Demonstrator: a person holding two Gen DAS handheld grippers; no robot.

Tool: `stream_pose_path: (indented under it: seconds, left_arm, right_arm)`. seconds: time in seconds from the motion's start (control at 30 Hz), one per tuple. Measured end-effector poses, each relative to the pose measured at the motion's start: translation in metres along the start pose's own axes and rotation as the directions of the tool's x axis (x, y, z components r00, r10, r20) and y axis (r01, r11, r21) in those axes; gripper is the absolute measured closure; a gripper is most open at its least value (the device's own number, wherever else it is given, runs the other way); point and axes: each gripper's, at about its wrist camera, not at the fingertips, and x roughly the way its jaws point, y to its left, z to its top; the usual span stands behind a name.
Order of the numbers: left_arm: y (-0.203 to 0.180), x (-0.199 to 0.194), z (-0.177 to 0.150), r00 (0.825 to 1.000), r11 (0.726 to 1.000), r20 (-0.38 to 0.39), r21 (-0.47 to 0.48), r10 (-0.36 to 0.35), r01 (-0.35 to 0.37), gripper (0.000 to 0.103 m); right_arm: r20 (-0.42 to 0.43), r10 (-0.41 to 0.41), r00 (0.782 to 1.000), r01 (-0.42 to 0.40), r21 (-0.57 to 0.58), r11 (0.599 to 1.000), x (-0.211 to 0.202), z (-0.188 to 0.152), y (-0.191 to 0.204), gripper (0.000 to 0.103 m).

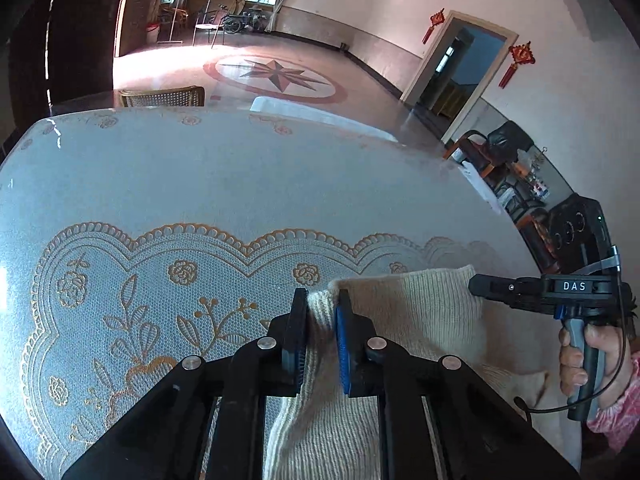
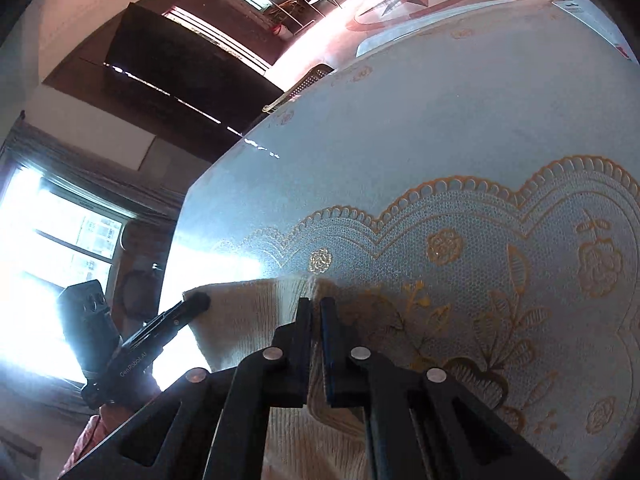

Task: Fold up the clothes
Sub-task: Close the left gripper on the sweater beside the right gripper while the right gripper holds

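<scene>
Both tools bite the same cream rib-knit sweater (image 1: 400,320): the left tool (image 1: 322,328) has its black and blue ridged pads clamped on a bunched fold of the knit, and the right tool (image 2: 316,332) is pinched shut on another fold at the garment's far edge. Soft and thick, the sweater lies on the table (image 1: 240,184), on a glossy pale-blue cloth embossed with gold scalloped lace and roses.
</scene>
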Motion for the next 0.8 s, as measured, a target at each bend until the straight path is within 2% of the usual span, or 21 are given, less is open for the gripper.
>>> stream_pose_path:
  seconds: [0.17, 0.27, 0.4, 0.5, 0.63, 0.73, 0.8]
  left_arm:
    - [-0.011, -0.061, -0.017, 0.994, 0.997, 0.077, 0.022, -0.075, 0.074, 0.090]
    - [-0.015, -0.106, -0.043, 0.992, 0.994, 0.084, 0.064, -0.091, 0.086, 0.090]
    - [-0.019, -0.148, -0.097, 0.993, 0.993, 0.076, 0.088, -0.091, 0.085, 0.090]
    - [-0.021, -0.156, -0.146, 0.998, 0.997, 0.030, 0.056, -0.051, 0.049, 0.090]
    - [-0.016, -0.164, -0.205, 0.998, 0.997, -0.026, -0.051, -0.050, 0.049, 0.089]
    - [-0.019, -0.166, -0.228, 0.999, 0.994, -0.032, -0.109, -0.025, 0.021, 0.089]
    - [-0.020, -0.165, -0.236, 1.000, 0.992, -0.025, -0.128, 0.016, -0.019, 0.087]
  right_arm:
    - [0.017, 0.082, 0.996, -0.081, -0.045, 0.996, -0.039, -0.013, 0.026, 0.100]
    - [-0.001, 0.087, 0.996, -0.087, -0.113, 0.990, -0.062, -0.041, 0.049, 0.100]
    - [-0.033, 0.075, 0.997, -0.079, -0.166, 0.983, -0.093, -0.099, 0.062, 0.100]
    - [-0.064, 0.037, 0.997, -0.047, -0.167, 0.985, -0.097, -0.147, 0.059, 0.100]
    - [-0.130, -0.012, 0.991, -0.004, -0.120, 0.993, -0.091, -0.203, 0.034, 0.100]
    - [-0.175, -0.135, 0.975, 0.107, -0.158, 0.982, -0.080, -0.231, 0.023, 0.097]
    - [-0.153, -0.152, 0.977, 0.128, -0.153, 0.980, -0.090, -0.234, 0.025, 0.096]
